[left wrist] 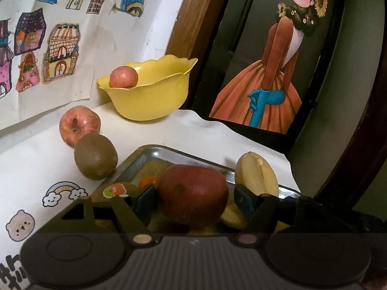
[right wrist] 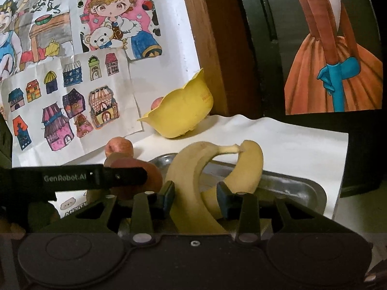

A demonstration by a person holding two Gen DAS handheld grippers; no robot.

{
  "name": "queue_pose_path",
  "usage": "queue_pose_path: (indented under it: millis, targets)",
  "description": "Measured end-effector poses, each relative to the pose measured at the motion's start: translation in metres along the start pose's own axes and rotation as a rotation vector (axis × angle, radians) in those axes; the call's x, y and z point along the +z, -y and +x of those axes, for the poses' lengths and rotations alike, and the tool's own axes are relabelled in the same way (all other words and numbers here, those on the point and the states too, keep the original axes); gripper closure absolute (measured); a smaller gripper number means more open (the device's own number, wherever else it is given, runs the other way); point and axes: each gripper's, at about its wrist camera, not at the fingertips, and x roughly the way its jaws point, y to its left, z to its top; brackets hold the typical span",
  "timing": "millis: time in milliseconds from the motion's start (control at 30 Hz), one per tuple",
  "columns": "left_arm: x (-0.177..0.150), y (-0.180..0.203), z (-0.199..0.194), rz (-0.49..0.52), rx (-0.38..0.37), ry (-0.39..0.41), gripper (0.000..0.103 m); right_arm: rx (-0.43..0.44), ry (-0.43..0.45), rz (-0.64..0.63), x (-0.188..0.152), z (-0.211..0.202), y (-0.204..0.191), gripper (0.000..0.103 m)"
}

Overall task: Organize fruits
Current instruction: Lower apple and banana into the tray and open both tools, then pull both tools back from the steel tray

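Note:
In the left wrist view my left gripper [left wrist: 194,200] is shut on a dark red apple [left wrist: 193,193] above the metal tray [left wrist: 174,153]. The right wrist view shows that apple [right wrist: 152,178] behind a left finger [right wrist: 121,176]. My right gripper [right wrist: 196,198] is shut on a pair of joined bananas [right wrist: 188,169] over the tray [right wrist: 302,191]. They show as a pale yellow shape [left wrist: 256,176] in the left view. The yellow bowl [left wrist: 150,101] [right wrist: 183,116] at the back holds one pink apple [left wrist: 123,76]. Another apple [left wrist: 79,125] and a kiwi [left wrist: 95,155] lie left of the tray.
A small orange fruit [left wrist: 147,181] and a stickered kiwi [left wrist: 116,191] lie in the tray. Drawings cover the wall [right wrist: 72,84] to the left. A wooden frame [right wrist: 217,48] and a dark painted panel [left wrist: 266,72] stand behind. The white cloth's edge [right wrist: 338,169] drops off at the right.

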Motion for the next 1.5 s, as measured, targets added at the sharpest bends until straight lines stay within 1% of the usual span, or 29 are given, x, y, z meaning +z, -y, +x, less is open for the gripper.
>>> queue_pose_path:
  millis: [67, 200, 267, 333, 400, 533, 767, 867, 1167, 1400, 1500]
  targets:
    - [-0.001, 0.001, -0.002, 0.002, -0.001, 0.001, 0.025, -0.019, -0.007, -0.011, -0.004, -0.003, -0.002, 0.051]
    - [-0.002, 0.003, -0.008, 0.000, -0.001, 0.005, 0.019, -0.046, -0.002, -0.048, -0.012, -0.012, -0.008, 0.041]
    - [-0.002, 0.003, -0.013, 0.007, -0.010, 0.022, 0.017, -0.054, 0.010, -0.063, -0.015, -0.019, -0.012, 0.032]
    - [-0.001, 0.006, -0.020, 0.020, -0.020, 0.042, 0.014, -0.064, 0.028, -0.080, -0.016, -0.026, -0.016, 0.027]
    - [0.000, 0.010, -0.027, 0.040, -0.025, 0.063, 0.012, -0.072, 0.038, -0.098, -0.016, -0.032, -0.021, 0.025]
    - [0.001, 0.015, -0.041, 0.054, -0.036, 0.081, 0.010, -0.080, 0.056, -0.121, -0.017, -0.044, -0.033, 0.020]
    - [0.001, 0.014, -0.075, 0.058, -0.038, 0.133, 0.001, -0.093, 0.113, -0.175, -0.018, -0.071, -0.055, 0.006]
    - [0.001, 0.012, -0.092, 0.059, -0.034, 0.152, 0.001, -0.091, 0.137, -0.182, -0.019, -0.083, -0.064, 0.001]
    - [-0.009, -0.014, -0.143, 0.043, 0.011, 0.197, 0.000, -0.087, 0.167, -0.176, -0.031, -0.112, -0.088, 0.001]
    - [-0.027, -0.044, -0.185, 0.037, 0.075, 0.214, 0.000, -0.096, 0.213, -0.196, -0.044, -0.141, -0.114, 0.001]
    - [-0.035, -0.055, -0.201, 0.035, 0.103, 0.209, 0.000, -0.098, 0.221, -0.216, -0.052, -0.150, -0.127, 0.001]
